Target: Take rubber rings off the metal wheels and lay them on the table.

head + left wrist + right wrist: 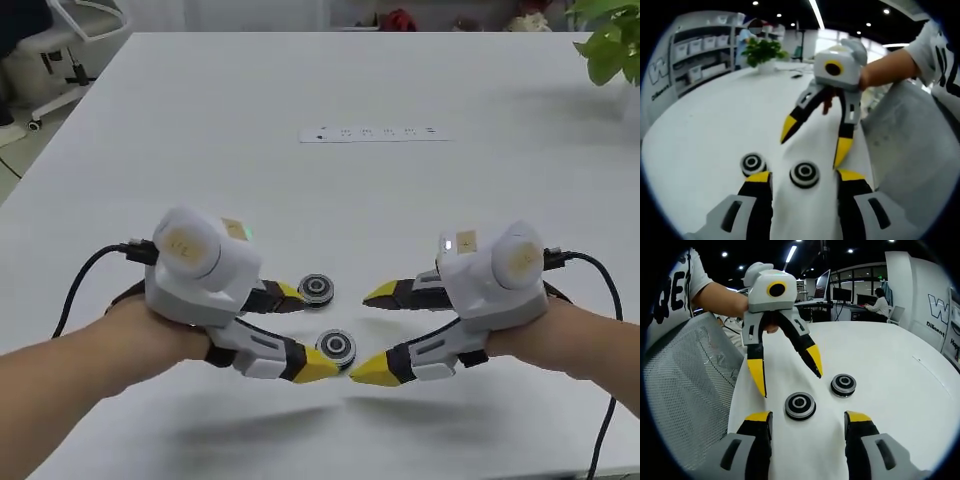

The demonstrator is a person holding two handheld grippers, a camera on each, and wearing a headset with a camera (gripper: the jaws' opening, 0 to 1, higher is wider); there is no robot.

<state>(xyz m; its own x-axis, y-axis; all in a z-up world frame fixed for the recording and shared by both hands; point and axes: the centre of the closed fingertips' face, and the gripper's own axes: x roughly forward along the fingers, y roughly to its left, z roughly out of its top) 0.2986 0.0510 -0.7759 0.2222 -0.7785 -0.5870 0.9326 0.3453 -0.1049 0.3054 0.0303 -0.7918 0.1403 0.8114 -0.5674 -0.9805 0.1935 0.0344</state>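
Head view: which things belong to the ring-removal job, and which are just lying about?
Job: near wheel, far wheel, left gripper and right gripper, both open.
Lying about: power strip, plant, office chair.

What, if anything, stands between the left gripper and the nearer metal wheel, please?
Nothing visible does. The nearer wheel lies on the table directly between the open jaw tips of the left gripper. The right gripper, also open, points at it from the opposite side, and the second wheel sits off beside.
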